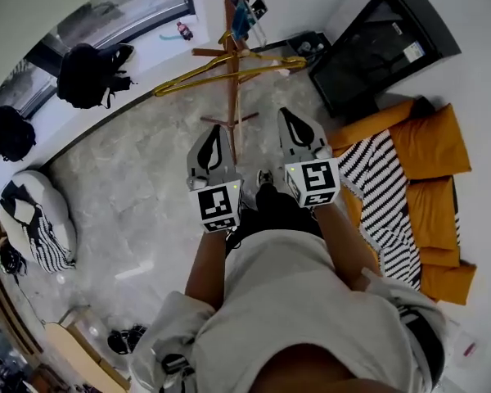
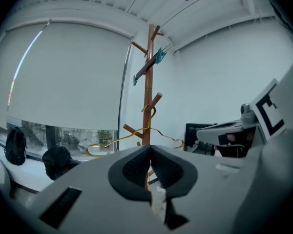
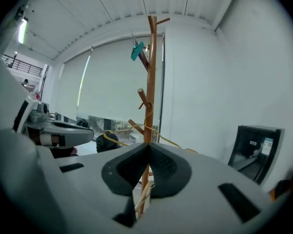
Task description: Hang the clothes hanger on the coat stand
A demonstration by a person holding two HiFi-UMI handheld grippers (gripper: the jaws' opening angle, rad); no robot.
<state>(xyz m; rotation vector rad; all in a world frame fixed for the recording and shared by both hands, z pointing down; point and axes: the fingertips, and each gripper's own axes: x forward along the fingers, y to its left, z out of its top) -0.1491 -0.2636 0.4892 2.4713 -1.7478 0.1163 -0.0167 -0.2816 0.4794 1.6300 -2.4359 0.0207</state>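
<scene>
While left gripper (image 1: 215, 131) and right gripper (image 1: 289, 115) show jaws pressed together, empty, yellow hanger (image 1: 198, 72) hooked on coat stand (image 1: 231, 97), grey marble floor (image 1: 139, 195), orange cushions (image 1: 430, 142), black cabinet (image 1: 376, 47).

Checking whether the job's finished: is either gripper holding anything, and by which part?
Nothing is held: left gripper and right gripper are shut, empty; the hanger hangs on the coat stand.

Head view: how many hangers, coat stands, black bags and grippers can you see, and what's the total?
Hanger: 1
Coat stand: 1
Black bags: 2
Grippers: 2 (left gripper, right gripper)
Total: 6
</scene>
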